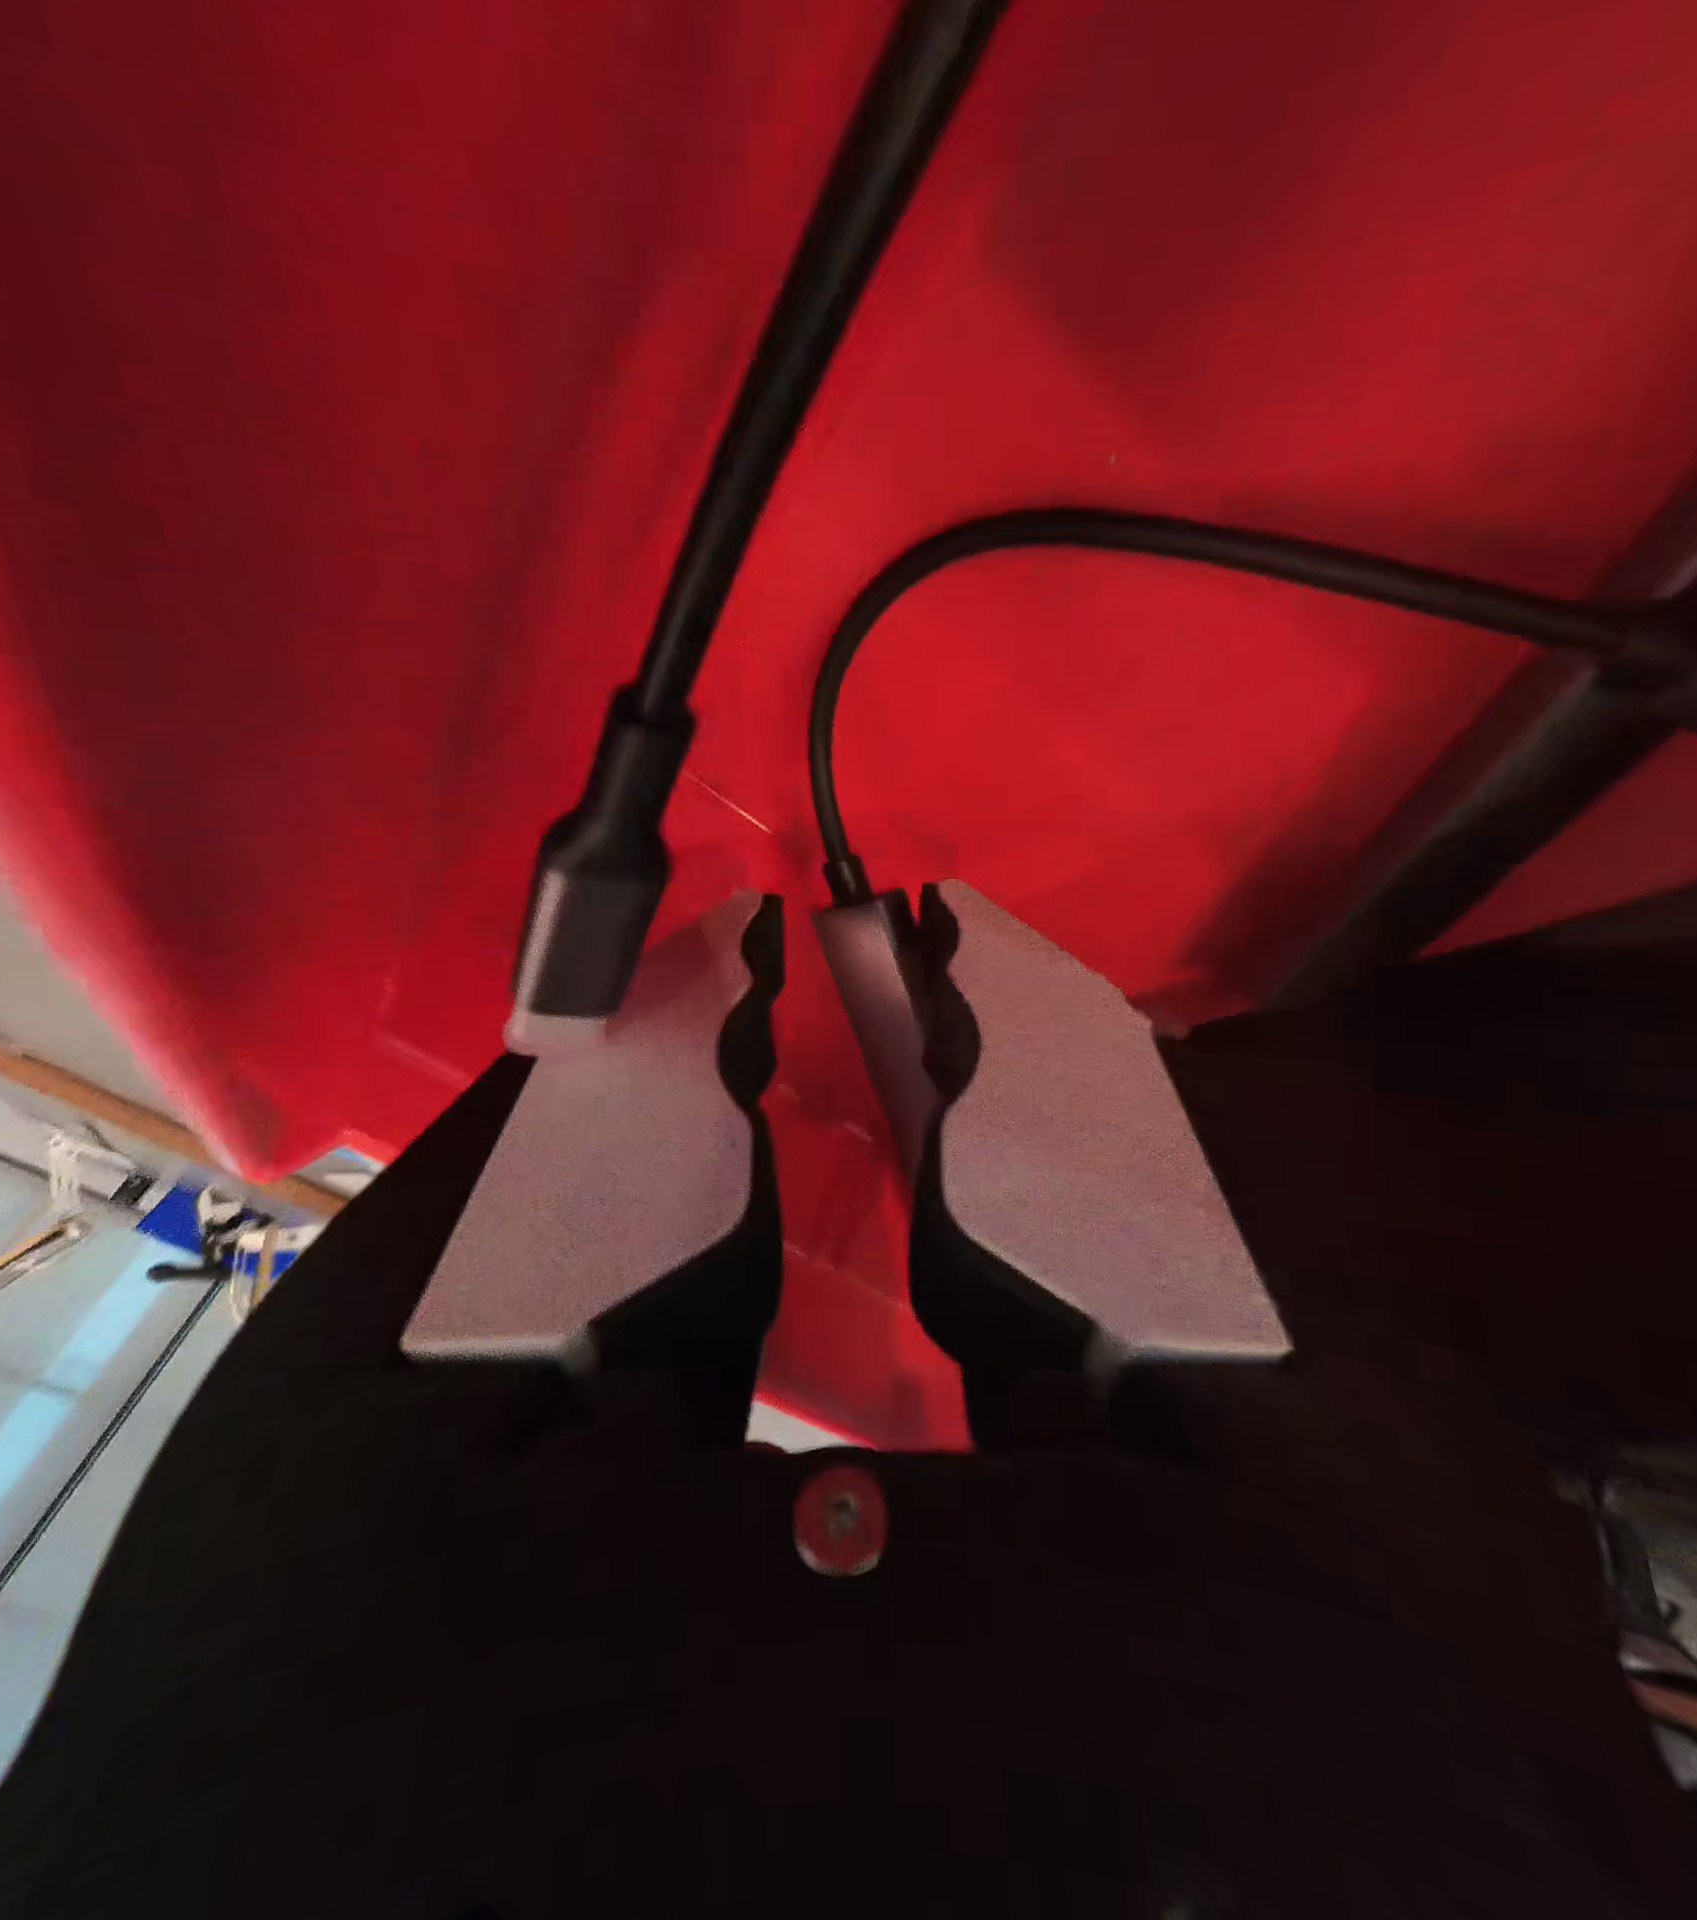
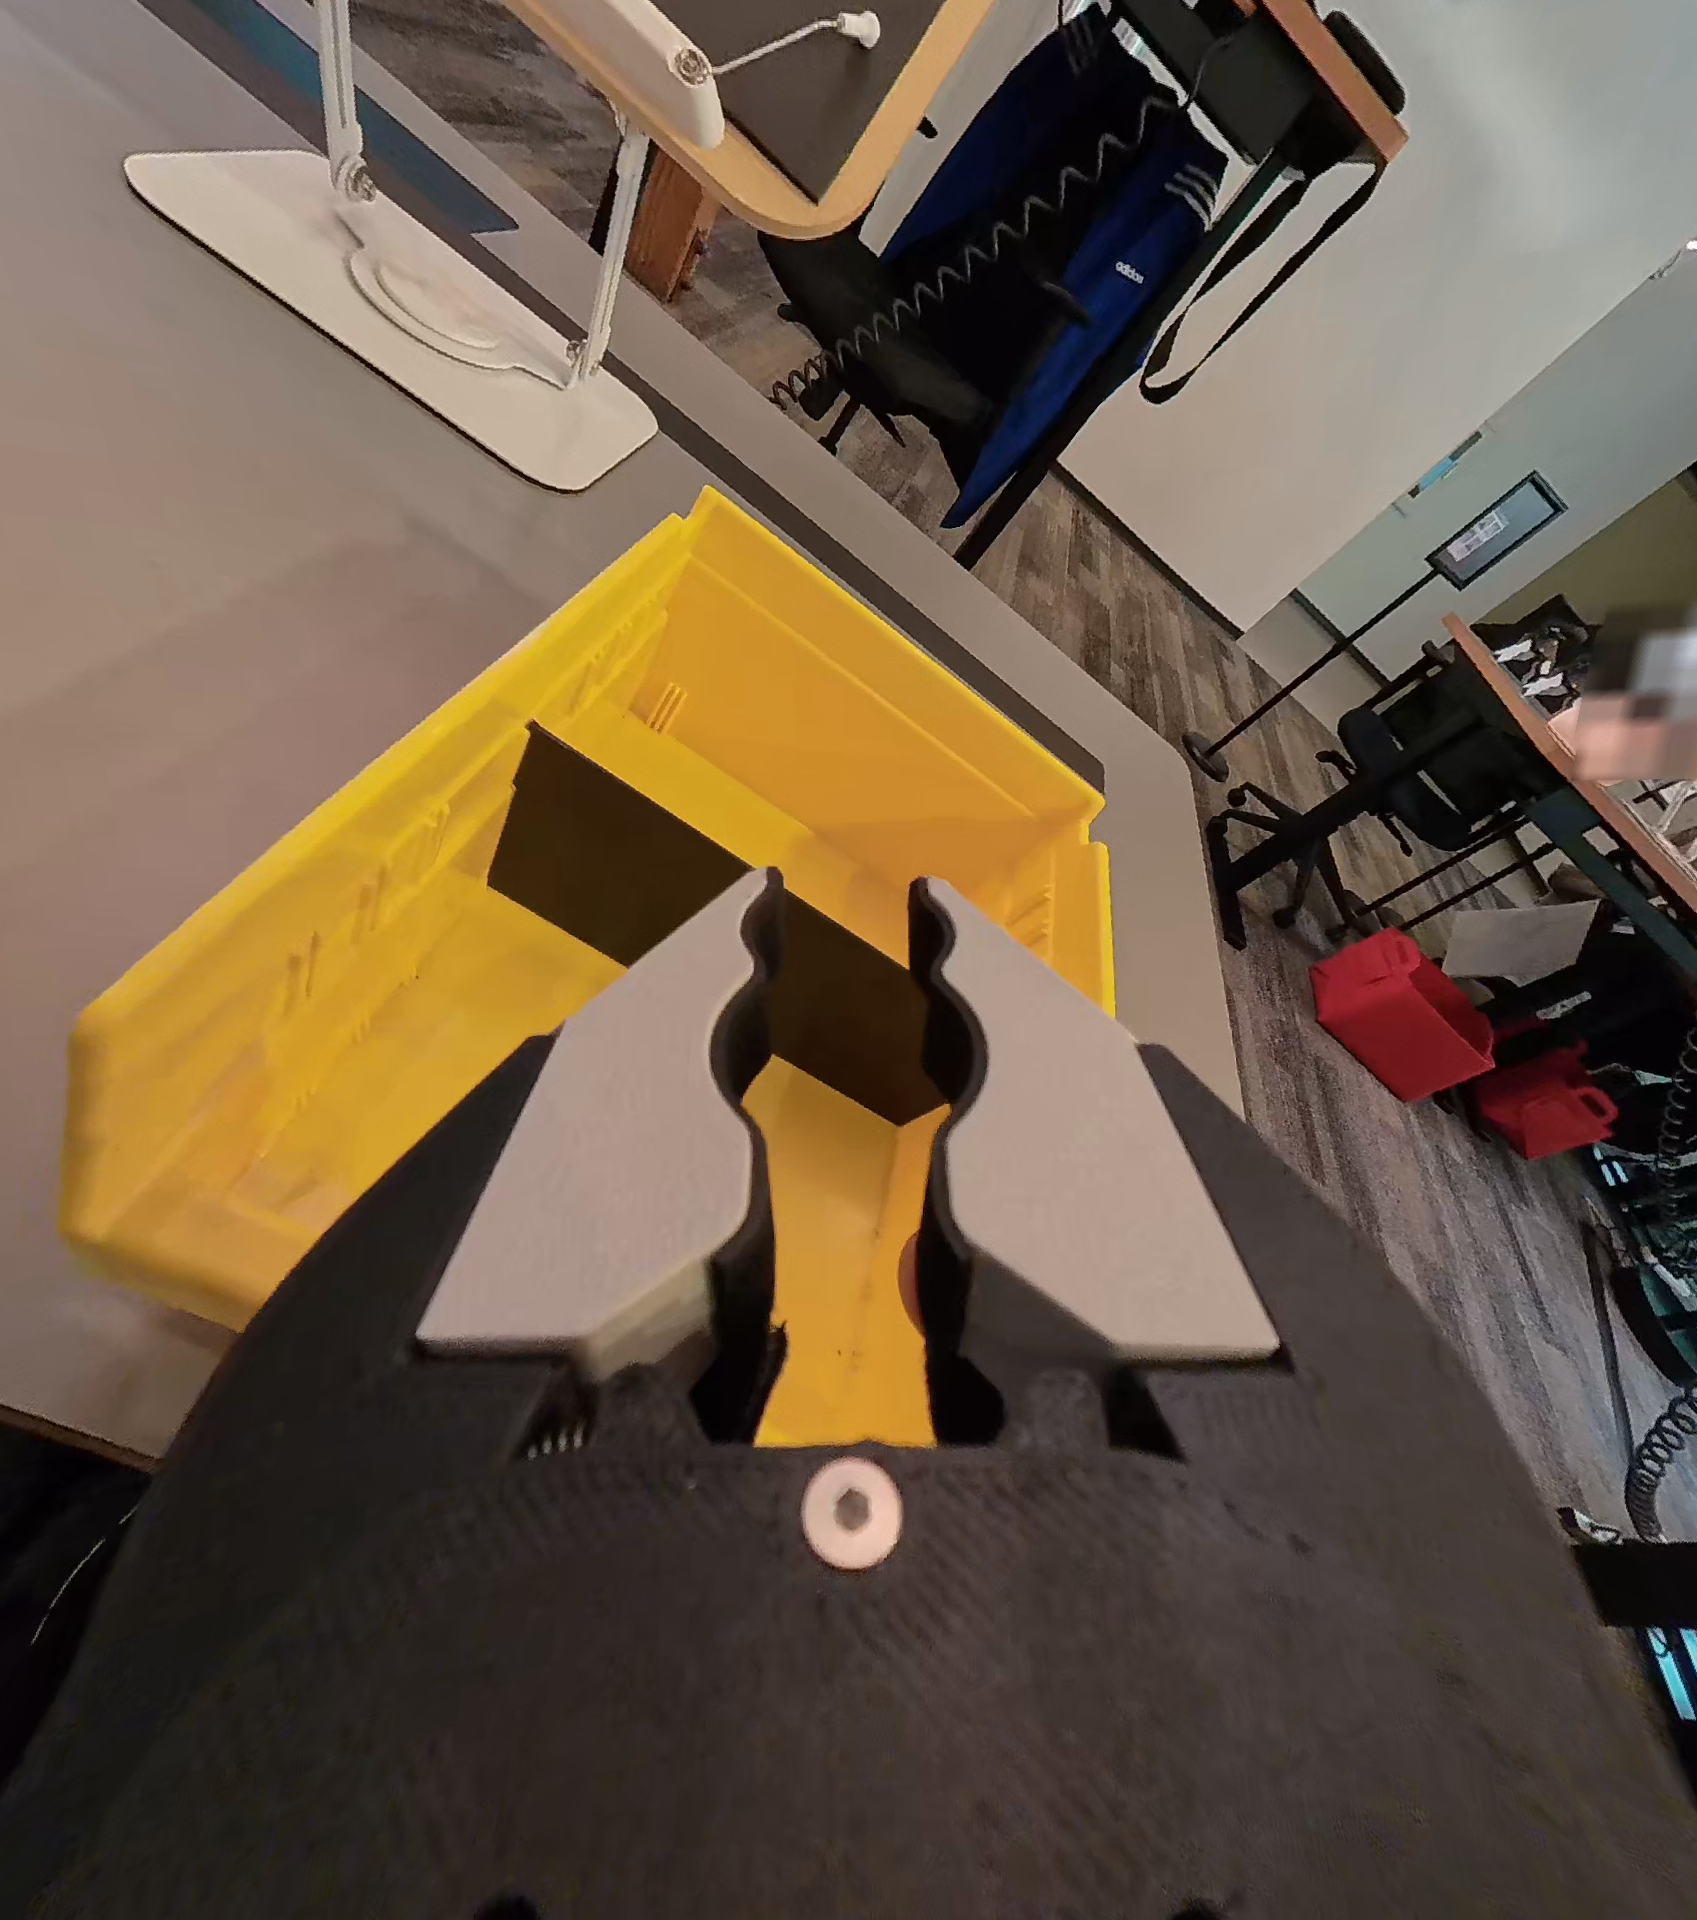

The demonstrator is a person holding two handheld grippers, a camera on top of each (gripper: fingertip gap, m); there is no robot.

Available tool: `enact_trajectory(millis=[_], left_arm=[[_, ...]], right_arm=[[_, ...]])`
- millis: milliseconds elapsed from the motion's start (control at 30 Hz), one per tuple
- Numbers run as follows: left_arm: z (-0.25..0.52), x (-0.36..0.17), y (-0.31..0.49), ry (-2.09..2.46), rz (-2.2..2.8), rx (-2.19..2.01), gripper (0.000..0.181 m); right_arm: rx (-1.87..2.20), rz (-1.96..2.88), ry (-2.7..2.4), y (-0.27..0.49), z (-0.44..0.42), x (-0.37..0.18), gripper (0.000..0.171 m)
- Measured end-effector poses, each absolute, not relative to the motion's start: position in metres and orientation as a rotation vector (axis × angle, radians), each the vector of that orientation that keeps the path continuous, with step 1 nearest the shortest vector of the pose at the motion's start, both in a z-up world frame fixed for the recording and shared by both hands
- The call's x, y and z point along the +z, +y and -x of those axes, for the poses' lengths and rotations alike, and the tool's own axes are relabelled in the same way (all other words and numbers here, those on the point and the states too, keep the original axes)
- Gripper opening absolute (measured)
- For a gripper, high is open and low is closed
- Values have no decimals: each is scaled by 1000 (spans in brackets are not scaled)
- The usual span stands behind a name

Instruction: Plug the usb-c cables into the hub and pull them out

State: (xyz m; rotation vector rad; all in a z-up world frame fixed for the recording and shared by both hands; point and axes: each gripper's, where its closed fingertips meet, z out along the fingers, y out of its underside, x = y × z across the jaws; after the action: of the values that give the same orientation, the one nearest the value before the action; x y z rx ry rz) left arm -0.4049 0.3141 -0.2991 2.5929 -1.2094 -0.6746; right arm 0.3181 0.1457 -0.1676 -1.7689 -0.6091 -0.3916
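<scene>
1. Gripping the grey hub [image 1: 870, 971] by its end, left tongs [image 1: 849, 904] are clenched on it over a red bin [image 1: 304, 468].
2. Grey usb-c plug [image 1: 586, 935] lies just beside, unplugged.
3. Right tongs [image 2: 844, 894] are released, empty, over a yellow bin [image 2: 324, 987] on the worktop [image 2: 96, 520].
4. Plugging looks undone; blurry.

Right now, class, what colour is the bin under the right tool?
Yellow bin, clearest in the right wrist view.
</scene>
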Motion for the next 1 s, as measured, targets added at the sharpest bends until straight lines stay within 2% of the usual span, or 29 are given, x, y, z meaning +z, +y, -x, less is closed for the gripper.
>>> enact_trajectory(millis=[67, 133, 367, 1000], left_arm=[[398, -307, 315, -1222, -2623, -632, 20], [399, -310, 319, -1225, -2653, -650, 6], [405, -293, 326, -1298, -2696, -835, 5], [366, -105, 316, -1561, -3300, -1442, 2]], right_arm=[[-389, 1764, -613, 146, -315, -168, 20], [-392, 1763, -617, 146, -313, -168, 20], [-397, 1753, -623, 144, -313, -164, 19], [-356, 1613, -663, 139, -276, -122, 19]])
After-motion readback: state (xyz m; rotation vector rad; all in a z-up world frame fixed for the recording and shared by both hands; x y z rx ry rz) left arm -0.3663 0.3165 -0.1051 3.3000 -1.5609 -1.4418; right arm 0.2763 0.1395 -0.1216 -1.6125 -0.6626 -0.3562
